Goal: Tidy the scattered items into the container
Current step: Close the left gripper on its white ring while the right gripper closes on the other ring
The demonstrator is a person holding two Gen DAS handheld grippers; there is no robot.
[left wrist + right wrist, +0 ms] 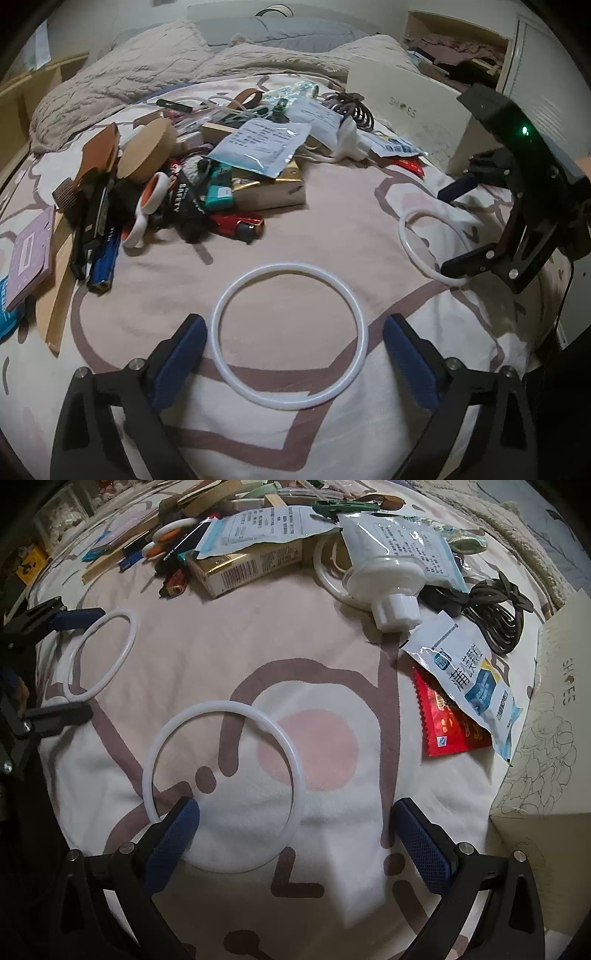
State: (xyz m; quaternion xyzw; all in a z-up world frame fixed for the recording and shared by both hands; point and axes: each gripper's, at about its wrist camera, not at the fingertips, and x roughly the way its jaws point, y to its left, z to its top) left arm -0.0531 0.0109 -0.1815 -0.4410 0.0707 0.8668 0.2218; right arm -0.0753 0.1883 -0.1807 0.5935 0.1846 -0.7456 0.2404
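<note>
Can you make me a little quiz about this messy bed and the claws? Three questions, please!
1. True or false: the left claw is shut tight on the white ring in front of it.
2. Pick one: which word is printed on the white box? A) SHOES B) TOYS C) BOOKS
3. Fill in: the packet tucked under the blue-and-white sachet beside the box is coloured ____.

Key
1. False. The claw is open and the ring lies flat on the bed cover.
2. A
3. Red
</note>
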